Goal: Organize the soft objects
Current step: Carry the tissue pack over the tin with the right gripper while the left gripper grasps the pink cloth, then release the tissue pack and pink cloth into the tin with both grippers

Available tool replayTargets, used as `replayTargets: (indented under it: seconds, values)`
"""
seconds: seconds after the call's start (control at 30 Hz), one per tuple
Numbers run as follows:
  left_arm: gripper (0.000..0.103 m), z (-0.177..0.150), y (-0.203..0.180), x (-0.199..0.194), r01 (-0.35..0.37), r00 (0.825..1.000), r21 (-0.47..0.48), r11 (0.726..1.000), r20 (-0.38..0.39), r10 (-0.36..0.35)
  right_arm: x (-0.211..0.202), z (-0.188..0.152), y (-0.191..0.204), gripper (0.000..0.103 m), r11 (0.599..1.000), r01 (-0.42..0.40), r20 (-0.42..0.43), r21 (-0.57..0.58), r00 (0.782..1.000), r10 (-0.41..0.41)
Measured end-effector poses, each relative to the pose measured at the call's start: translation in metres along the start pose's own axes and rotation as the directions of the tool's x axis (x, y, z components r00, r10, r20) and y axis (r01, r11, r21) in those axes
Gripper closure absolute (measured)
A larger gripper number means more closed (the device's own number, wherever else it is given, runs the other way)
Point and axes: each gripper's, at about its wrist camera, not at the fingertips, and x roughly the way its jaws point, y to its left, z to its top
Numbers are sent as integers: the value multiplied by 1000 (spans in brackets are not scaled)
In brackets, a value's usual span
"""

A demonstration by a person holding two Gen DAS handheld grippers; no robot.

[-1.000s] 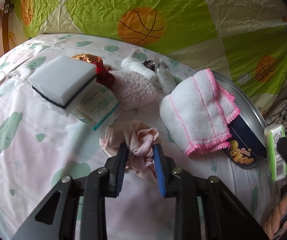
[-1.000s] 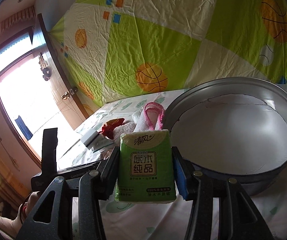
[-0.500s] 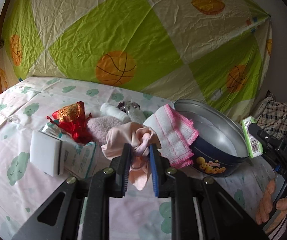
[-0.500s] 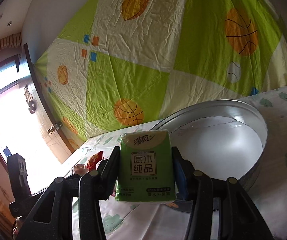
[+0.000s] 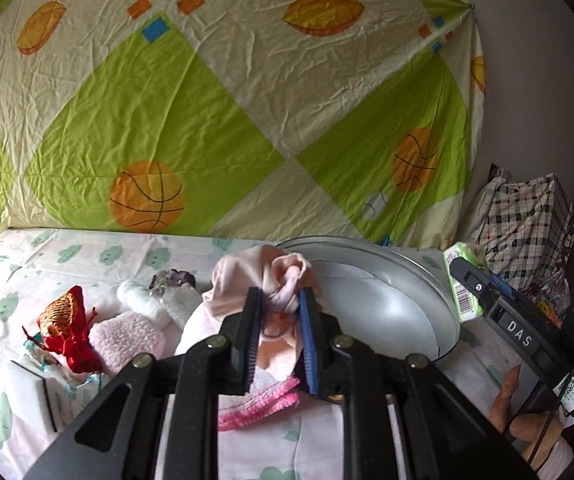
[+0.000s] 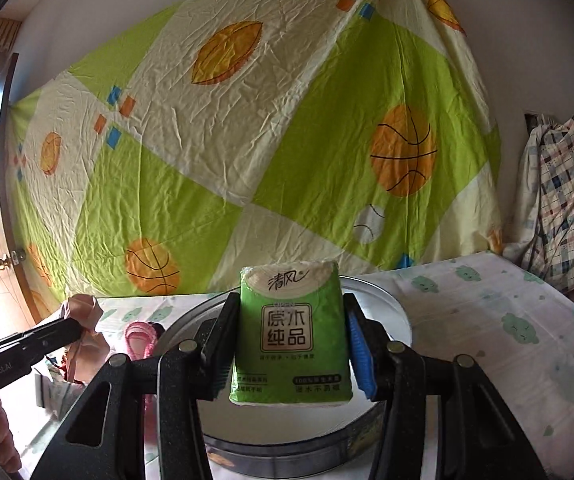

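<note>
Pink cloth [image 5: 275,280]: crumpled, bunched, held clear of the bed, at 9 o'clock of the round metal tin [image 5: 427,272]. Green tissue pack [image 6: 290,332]: upright, label facing camera, held over the tin's open interior. White towel with pink trim [image 5: 255,404]: on the bed, against the tin at 7 o'clock.

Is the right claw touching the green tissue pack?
Touching. The right wrist view shows the right claw with both fingers pressed flat against the green tissue pack's sides, holding it above the tin.
</note>
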Motion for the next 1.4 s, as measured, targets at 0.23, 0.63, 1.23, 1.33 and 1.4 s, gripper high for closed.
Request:
replayTargets:
  seconds: [0.23,0.63,1.23,1.33,1.4]
  values:
    - [86,7,-34,38,37,999,46,998,-23,-36,19,1,-15,51,995,92,-25,-39,995,-93]
    - [86,6,-75,97,84,993,66,994,-94,-78,53,2,-39,51,980,190,-103,-66,975,-196]
    - [86,-11,-82,128,47,986,106,993,-162,-29,68,-5,-31,51,978,175,-155,-115,969,-191]
    - [86,-12,-82,130,38,986,118,992,-165,-18,68,-4,-32,51,978,173,-155,-114,970,-189]
    - [86,-13,-82,130,31,986,121,992,-165,-11,68,-5,-32,50,980,167,-158,-112,970,-184]
